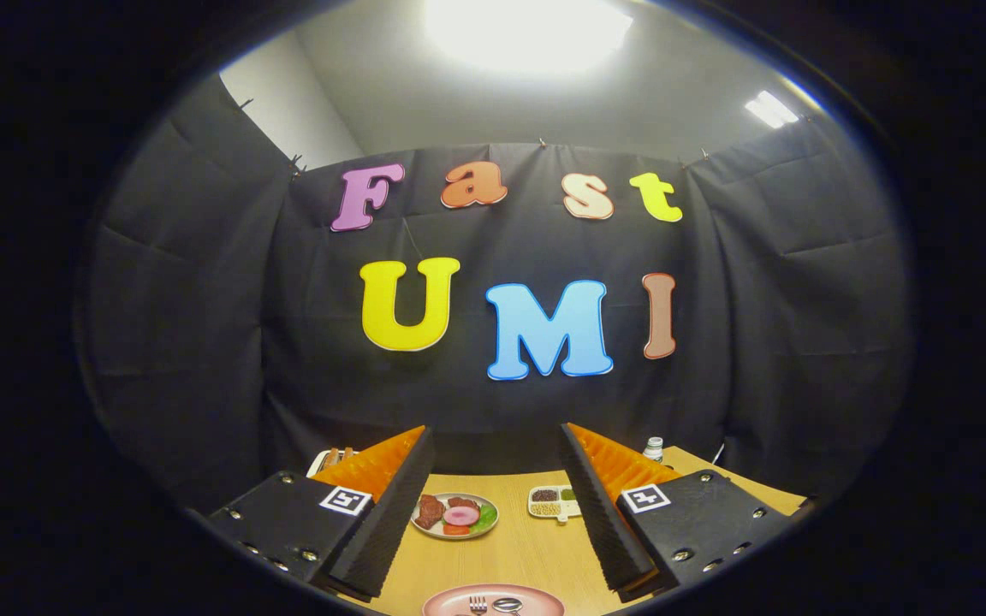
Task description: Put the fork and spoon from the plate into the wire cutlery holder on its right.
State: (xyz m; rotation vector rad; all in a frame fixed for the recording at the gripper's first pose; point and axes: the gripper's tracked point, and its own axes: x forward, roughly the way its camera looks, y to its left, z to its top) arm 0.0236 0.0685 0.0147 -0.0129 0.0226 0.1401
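Your gripper (493, 513) held above tabletop (519, 556), fingers spread wide, gripping nothing. Pink plate (459, 599) sits at tabletop's near edge, between fingers; fork (478, 606) and spoon (507, 605) lie side by side on it. Food plate (493, 526) mid-table; compartment tray (555, 503) just right of it. Small bottle (653, 448) near far right edge.

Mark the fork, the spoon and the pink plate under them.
fork (478, 605): gripper view, on its tines, lying on the plate between the open gripper's (493, 513) fingers.
spoon (507, 605): gripper view, on its bowl, beside the fork.
pink plate (442, 602): gripper view, on its bare rim.
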